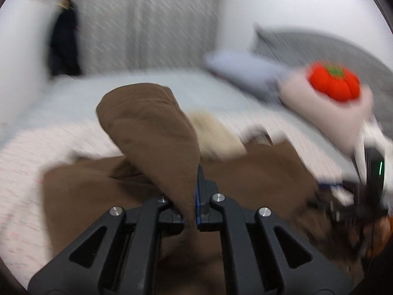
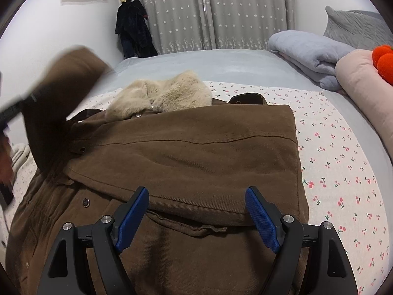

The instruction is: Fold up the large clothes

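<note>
Toward the left edge of the bed (image 2: 221, 66), the left gripper (image 1: 190, 211) is clamped on a raised brown sleeve (image 1: 152, 132) of the brown coat (image 2: 196, 152), which lies on the cherry-print sheet (image 2: 343, 172). The coat is partly folded, its beige fur collar (image 2: 167, 93) toward the curtain (image 2: 221, 12), with bare sheet along its right. The right gripper (image 2: 196, 216) hovers over the near fold, fingers apart and gripping nothing.

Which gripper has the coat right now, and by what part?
The left gripper is shut on the coat's sleeve, lifted off the bed. The right gripper is open above the coat, holding nothing.
</note>
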Motion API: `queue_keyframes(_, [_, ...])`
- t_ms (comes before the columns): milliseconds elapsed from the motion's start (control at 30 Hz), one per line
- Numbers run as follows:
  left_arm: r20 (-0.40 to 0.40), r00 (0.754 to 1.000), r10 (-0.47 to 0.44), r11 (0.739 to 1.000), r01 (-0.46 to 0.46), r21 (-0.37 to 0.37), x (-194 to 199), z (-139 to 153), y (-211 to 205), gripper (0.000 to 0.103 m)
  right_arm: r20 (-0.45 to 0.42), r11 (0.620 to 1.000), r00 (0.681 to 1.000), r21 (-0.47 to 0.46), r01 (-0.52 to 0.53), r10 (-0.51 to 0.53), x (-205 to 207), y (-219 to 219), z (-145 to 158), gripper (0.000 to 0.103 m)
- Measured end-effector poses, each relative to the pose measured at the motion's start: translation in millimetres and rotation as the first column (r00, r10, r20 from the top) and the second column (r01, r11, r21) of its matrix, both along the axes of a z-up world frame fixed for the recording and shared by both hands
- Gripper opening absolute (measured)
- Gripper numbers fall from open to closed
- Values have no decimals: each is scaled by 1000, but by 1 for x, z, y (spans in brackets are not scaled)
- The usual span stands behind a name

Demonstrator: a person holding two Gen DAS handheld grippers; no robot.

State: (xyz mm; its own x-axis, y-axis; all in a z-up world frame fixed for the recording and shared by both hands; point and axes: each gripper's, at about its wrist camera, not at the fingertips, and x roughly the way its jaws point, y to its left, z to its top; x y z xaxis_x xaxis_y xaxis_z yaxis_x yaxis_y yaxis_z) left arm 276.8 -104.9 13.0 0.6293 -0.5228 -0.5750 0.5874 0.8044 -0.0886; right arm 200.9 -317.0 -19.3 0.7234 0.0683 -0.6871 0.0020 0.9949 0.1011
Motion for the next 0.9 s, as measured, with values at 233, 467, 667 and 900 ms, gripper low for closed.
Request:
queue_keyframes(233, [-157, 961, -227, 956, 250, 152, -47, -68, -38, 41, -1, 1000, 1000, 13, -19, 19, -1, 0, 0, 83])
queue_keyframes(467, [-131, 912, -389, 904, 405, 137, -92, -30, -11, 60, -16, 979, 998, 197, -58, 63, 0, -6, 12, 83])
queue_keyframes(667, [-68, 960, -273, 946, 280, 162, -61, -6, 37, 67, -37, 933, 996, 353, -65, 84, 23, -16, 24, 83])
queue_keyframes(900, [-122, 989, 83, 996, -79, 42, 37, -3, 116, 67, -142, 919, 981, 389, -65, 129, 115, -1, 13, 81])
